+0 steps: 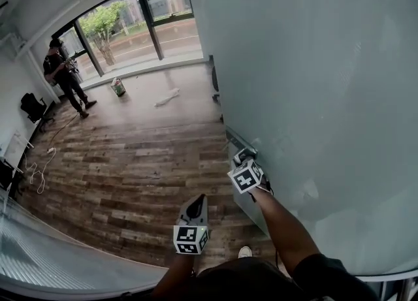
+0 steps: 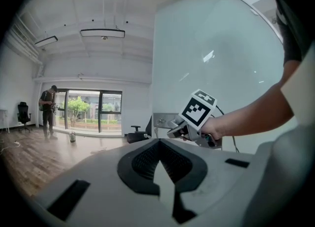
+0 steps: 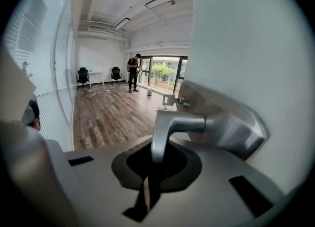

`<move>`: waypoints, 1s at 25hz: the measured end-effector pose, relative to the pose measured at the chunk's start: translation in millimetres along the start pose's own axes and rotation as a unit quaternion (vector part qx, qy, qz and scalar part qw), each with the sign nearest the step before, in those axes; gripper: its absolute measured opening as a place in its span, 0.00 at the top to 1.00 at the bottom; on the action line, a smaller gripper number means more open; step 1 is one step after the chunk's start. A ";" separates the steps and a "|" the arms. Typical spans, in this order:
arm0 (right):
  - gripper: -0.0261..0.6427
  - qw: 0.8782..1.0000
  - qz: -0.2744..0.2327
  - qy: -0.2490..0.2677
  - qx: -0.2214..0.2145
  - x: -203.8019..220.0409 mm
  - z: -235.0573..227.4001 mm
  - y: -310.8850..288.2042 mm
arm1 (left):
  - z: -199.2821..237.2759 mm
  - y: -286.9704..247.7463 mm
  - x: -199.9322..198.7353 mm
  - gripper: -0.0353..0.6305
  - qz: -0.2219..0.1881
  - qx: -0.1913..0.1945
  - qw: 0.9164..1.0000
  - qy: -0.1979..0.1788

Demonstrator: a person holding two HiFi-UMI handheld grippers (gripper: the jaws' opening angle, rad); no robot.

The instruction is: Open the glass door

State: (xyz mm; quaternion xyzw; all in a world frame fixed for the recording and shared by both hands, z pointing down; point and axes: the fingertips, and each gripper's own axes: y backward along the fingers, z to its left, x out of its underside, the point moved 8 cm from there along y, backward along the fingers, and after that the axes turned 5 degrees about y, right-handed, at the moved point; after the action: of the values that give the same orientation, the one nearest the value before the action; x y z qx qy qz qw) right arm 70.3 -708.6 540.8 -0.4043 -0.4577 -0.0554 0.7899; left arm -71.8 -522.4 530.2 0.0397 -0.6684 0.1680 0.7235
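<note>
The frosted glass door point(image 1: 320, 97) fills the right side of the head view, swung out over the wooden floor. Its metal lever handle point(image 3: 166, 128) sticks out of a steel lock plate point(image 3: 231, 125). My right gripper point(image 3: 155, 161) is shut on the lever's hanging end; the head view shows that gripper point(image 1: 243, 158) at the door's edge, and the left gripper view shows it point(image 2: 178, 130) in the person's hand beside the plate point(image 2: 160, 119). My left gripper point(image 1: 197, 202) hangs in the air left of the door, shut and holding nothing, its jaw tips point(image 2: 159, 145) together.
A person point(image 1: 64, 76) stands far off by the windows point(image 1: 137, 19). An office chair point(image 1: 32, 106) and loose cables point(image 1: 38, 170) lie at the left wall. A small container point(image 1: 118, 87) stands on the floor. A glass partition with blinds point(image 1: 59, 254) runs along the lower left.
</note>
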 end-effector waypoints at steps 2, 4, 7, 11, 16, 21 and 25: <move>0.94 1.000 0.004 -0.008 0.016 4.2 -24.5 -3.5 | -5.3 -13.0 -1.7 0.94 0.000 -0.002 1.000 0.002; 0.94 0.999 0.008 -0.017 0.031 6.4 -50.6 -8.2 | -9.5 -28.7 -4.5 0.94 0.002 0.001 1.000 0.005; 0.94 0.998 0.014 -0.030 0.049 11.6 -88.6 -15.7 | -13.3 -50.2 -11.2 0.94 0.005 0.006 1.000 0.006; 0.94 0.996 0.022 -0.047 0.069 27.0 -129.0 -25.6 | -7.5 -68.2 -5.9 0.94 0.007 0.002 1.000 0.009; 0.94 0.993 0.026 -0.063 0.100 36.3 -182.2 -34.9 | 10.1 -92.4 -3.6 0.94 0.021 0.005 1.000 0.016; 0.94 0.988 0.037 -0.083 0.123 52.8 -226.1 -36.3 | 29.2 -112.7 -6.6 0.94 0.028 0.007 0.999 0.023; 0.94 0.983 0.047 -0.098 0.149 63.1 -262.7 -35.2 | 41.9 -133.3 -9.9 0.94 0.032 0.017 0.999 0.022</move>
State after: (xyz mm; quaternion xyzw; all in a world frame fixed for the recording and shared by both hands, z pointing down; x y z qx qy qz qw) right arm 268.6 -895.4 543.1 -0.3071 -0.5164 0.0907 0.7942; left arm -72.8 -661.5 547.1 0.0272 -0.6504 0.2036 0.7313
